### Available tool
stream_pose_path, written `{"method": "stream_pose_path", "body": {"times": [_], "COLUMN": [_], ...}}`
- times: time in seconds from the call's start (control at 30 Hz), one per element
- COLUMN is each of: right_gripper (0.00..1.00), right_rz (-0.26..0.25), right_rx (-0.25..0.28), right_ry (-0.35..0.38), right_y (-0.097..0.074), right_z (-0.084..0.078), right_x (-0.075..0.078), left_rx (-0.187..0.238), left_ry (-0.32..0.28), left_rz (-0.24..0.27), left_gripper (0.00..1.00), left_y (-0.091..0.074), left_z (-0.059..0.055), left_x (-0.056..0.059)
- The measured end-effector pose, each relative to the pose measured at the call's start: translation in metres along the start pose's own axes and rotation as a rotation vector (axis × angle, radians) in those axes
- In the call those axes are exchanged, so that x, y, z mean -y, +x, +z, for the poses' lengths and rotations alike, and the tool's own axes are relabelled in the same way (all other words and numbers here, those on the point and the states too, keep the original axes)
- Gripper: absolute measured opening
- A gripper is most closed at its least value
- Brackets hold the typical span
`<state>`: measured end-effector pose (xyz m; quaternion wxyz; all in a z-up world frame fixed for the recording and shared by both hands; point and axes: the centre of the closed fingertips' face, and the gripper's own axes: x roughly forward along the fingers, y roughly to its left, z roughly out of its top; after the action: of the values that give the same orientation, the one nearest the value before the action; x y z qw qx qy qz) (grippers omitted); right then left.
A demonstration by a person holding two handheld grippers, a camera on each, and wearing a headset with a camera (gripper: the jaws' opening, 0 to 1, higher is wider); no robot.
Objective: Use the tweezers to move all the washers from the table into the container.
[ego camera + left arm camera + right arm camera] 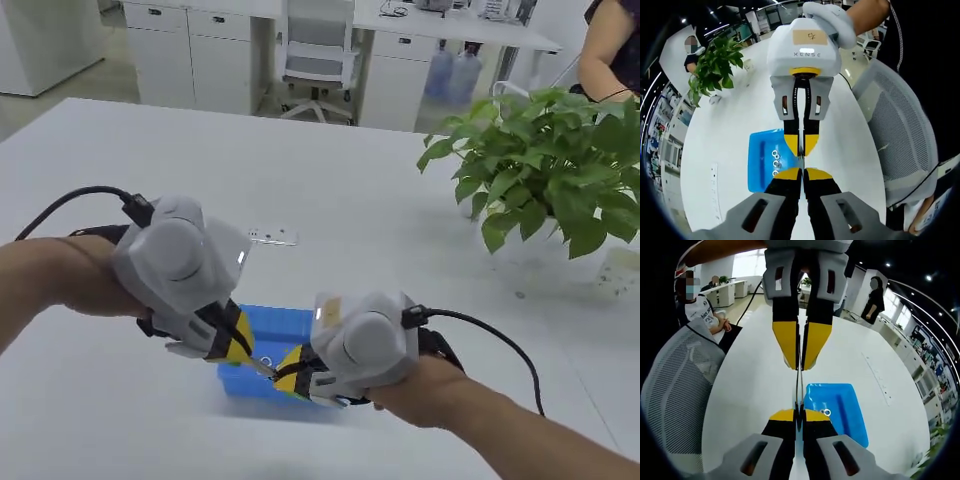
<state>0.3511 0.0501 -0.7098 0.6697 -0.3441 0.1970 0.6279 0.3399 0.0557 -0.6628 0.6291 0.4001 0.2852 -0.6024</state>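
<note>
The left gripper (pixel 802 173) has its fingers (pixel 788 174) pressed almost together, with only the thin steel of the tweezers (pixel 800 158) between the yellow tips. The right gripper (pixel 799 414) is the same: its fingers (pixel 783 415) are closed to a slit on the other end of the tool. Both grippers hold the one pair of tweezers and face each other tip to tip. The tweezers' long axis runs straight from one pair of fingers to the other, in line with both grippers. Which end is the pointed one I cannot tell.

Just beside and below that line the blue container (pixel 290 325) sits on the white surface (pixel 330 190). From the left gripper it lies to the left of the tweezers, with several washers (pixel 775 161) in a row on its floor. From the right gripper it lies to the right, with one washer close by the right fingers. In the head view the tweezers cross the container's near side. Whether any washers lie on the surface outside it I cannot tell. A plant (pixel 540 150) stands well apart, toward the far right.

This looks like a hand-over or re-grip. The coming move likely turns on one gripper letting go without the tool swinging off that shared line.
</note>
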Motion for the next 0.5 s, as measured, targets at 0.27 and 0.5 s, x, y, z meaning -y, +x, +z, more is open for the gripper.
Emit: {"method": "stream_pose_path", "body": {"times": [0.27,0.5], "right_gripper": [0.03,0.03], "right_rz": [0.005,0.014], "right_rx": [-0.023,-0.048], "right_ry": [-0.011,-0.022], "right_y": [-0.003,-0.003], "right_z": [-0.004,-0.009], "right_x": [-0.004,-0.01], "left_rx": [-0.014,-0.02], "left_ry": [0.006,0.009], "left_rz": [0.005,0.005], "left_gripper": [0.06,0.06], "left_y": [0.006,0.015], "left_z": [-0.007,-0.014], "left_x": [0.006,0.009]}}
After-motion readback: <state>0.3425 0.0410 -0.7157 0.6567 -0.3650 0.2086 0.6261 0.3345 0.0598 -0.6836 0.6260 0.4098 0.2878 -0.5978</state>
